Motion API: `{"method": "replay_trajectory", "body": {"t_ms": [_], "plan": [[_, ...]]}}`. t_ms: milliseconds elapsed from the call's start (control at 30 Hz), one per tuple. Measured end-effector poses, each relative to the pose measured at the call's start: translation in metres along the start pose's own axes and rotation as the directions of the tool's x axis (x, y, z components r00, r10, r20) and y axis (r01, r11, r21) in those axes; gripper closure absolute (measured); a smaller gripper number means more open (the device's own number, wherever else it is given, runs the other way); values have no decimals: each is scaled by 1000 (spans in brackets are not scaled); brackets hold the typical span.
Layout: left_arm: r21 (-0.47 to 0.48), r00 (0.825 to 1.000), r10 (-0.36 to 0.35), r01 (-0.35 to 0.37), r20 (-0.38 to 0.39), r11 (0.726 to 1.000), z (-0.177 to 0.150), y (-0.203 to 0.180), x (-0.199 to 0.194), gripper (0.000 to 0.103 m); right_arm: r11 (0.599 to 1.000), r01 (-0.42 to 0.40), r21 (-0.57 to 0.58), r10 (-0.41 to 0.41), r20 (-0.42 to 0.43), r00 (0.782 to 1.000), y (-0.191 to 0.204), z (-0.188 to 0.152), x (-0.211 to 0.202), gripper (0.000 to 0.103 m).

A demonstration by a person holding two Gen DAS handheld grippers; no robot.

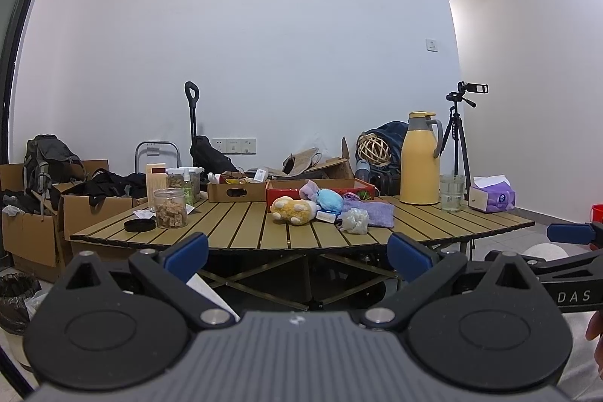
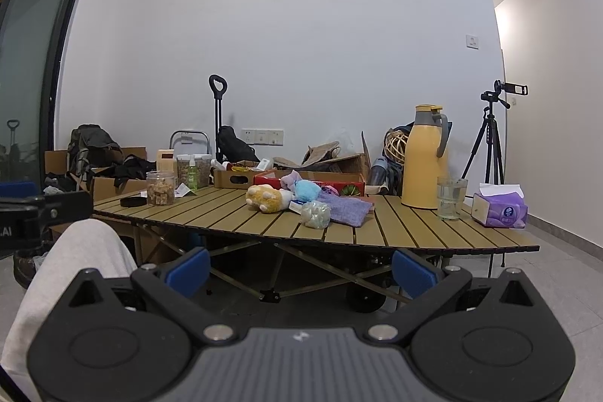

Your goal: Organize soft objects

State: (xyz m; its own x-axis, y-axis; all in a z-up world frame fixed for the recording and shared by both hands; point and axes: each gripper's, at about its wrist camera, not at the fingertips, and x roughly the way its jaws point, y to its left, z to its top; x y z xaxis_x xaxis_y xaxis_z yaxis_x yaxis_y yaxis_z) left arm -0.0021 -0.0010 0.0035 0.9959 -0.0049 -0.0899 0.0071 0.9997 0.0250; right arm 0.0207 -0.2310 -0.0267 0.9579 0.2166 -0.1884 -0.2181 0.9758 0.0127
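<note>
Worktop (image 1: 241,225), slatted, stands ahead of both grippers and above finger level; neither is over it yet. Red box (image 1: 286,193) at the back, behind the soft pile, looks the likely bin (guess).

Soft things bunched mid-worktop: purple cloth (image 1: 373,211) lying flat, long axis running L–R; yellow plush (image 1: 292,210) at the pile's left end; blue plush (image 1: 329,199) behind, betw. the two; small white mesh bundle (image 1: 356,221) at the front edge.

Left gripper (image 1: 297,251): fingers wide, empty; pile ahead, slightly right of centre. Right gripper (image 2: 301,270): fingers wide, empty; pile dead ahead. Both well apart from it. Neither clearly nearer.
</note>
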Motion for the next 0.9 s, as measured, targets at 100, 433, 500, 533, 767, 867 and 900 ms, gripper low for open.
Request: {"method": "replay_trajectory", "body": {"t_ms": [100,433,500,533,767,867,900], "plan": [[-1,1000,-2,2,1,1000,-1,1,0,0,1000,-3,2,3,-1,1000,-1,0,-1,0],[-1,1000,0,0,1,1000,-1,0,0,0,1000,0,5,0,-2,1000,-1,0,-2,0],[-1,1000,-1,1,1,1000,-1,0,0,0,1000,1,5,-1,-5,1000,-1,0,-2,0],[-1,1000,-1,1,1,1000,-2,0,-1,0,1000,2,4,-2,-8,1000,0,0,-2,0],[0,1000,0,0,1,1000,-2,-1,0,0,1000,2,9,-2,-15,1000,-2,-1,-2,0],[0,1000,0,0,1,1000,-2,-1,-1,0,1000,2,9,-2,-15,1000,-2,-1,-2,0],[-1,1000,0,0,1,1000,-2,-1,0,0,1000,3,10,-3,-15,1000,-2,-1,-2,0]]}}
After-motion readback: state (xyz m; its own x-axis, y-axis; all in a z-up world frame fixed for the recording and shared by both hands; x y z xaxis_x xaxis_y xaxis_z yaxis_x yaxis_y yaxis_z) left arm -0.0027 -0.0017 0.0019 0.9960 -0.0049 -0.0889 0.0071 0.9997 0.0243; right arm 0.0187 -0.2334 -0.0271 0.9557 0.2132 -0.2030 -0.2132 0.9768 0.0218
